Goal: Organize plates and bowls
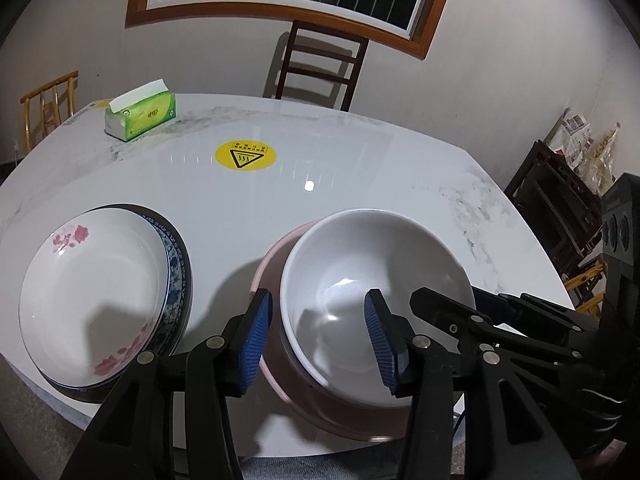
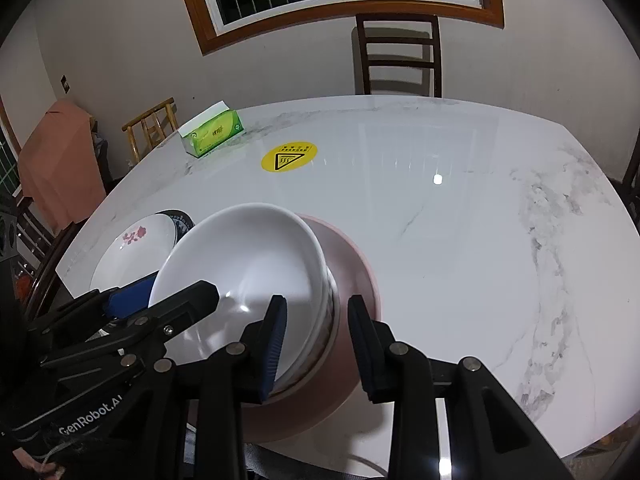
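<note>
Marble surface [image 1: 360, 152] under a barred window: left tongs [image 1: 316, 336] and right tongs [image 2: 316, 344] stand spread astride opposite rims of the white bowl [image 1: 376, 280], nested crookedly in the pink bowl [image 2: 352, 280]; releasing evenly should settle it level.

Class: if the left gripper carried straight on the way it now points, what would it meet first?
Probably the white bowl nested in the pink bowl: the left gripper straddles its near rim, jaws apart.
</note>
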Available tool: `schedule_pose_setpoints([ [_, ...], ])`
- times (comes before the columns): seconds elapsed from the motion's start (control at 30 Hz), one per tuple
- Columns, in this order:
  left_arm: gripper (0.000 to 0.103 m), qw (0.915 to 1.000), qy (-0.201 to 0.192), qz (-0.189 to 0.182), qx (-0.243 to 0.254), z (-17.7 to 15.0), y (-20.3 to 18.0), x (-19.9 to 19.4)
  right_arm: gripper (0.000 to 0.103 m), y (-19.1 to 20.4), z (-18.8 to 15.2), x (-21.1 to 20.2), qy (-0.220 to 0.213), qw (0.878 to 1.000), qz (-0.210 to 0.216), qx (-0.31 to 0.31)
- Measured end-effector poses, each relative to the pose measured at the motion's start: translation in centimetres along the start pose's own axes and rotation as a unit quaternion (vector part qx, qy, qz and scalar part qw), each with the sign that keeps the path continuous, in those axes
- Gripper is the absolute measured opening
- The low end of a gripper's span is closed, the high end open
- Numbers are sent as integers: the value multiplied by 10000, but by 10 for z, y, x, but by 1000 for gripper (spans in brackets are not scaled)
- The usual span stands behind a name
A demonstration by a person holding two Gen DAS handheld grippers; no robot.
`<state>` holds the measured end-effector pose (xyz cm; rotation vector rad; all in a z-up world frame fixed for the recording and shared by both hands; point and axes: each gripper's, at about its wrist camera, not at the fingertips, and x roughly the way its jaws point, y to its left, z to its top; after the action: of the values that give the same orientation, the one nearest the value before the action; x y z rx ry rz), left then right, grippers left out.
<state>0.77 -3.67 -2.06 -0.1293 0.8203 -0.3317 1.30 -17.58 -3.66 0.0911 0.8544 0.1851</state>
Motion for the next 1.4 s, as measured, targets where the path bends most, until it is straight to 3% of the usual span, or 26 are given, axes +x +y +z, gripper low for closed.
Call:
schedule_pose_setpoints([
  [0.33,44,9999,-49,15,99,-3,-2,-1,32,0,-5,-2,-213,9998,-1,-55],
  [0.67,55,9987,-237,-446,-91,-5,5,-6,32,-5,-2,-2,-177,9998,93,72],
  [0.8,55,9988,-227,-427,-70,-3,5,-6,34,-3,0,-1,-123,9999,32,41],
  [0.93,59,9988,-290,-394,-96,-1,5,-12,38,-3,3,0,-31,9999,89,99],
  [1.0,69,9990,-342,-261,-123,0,7,-16,43,-4,4,0,30,9997,168,150],
  [1.23,75,9983,-468,-293,-202,4,14,-30,64,5,6,-13,-87,9999,-4,-60],
  [1.4,76,9975,-548,-332,-289,8,19,-38,65,7,10,-27,-274,9992,-182,-229],
])
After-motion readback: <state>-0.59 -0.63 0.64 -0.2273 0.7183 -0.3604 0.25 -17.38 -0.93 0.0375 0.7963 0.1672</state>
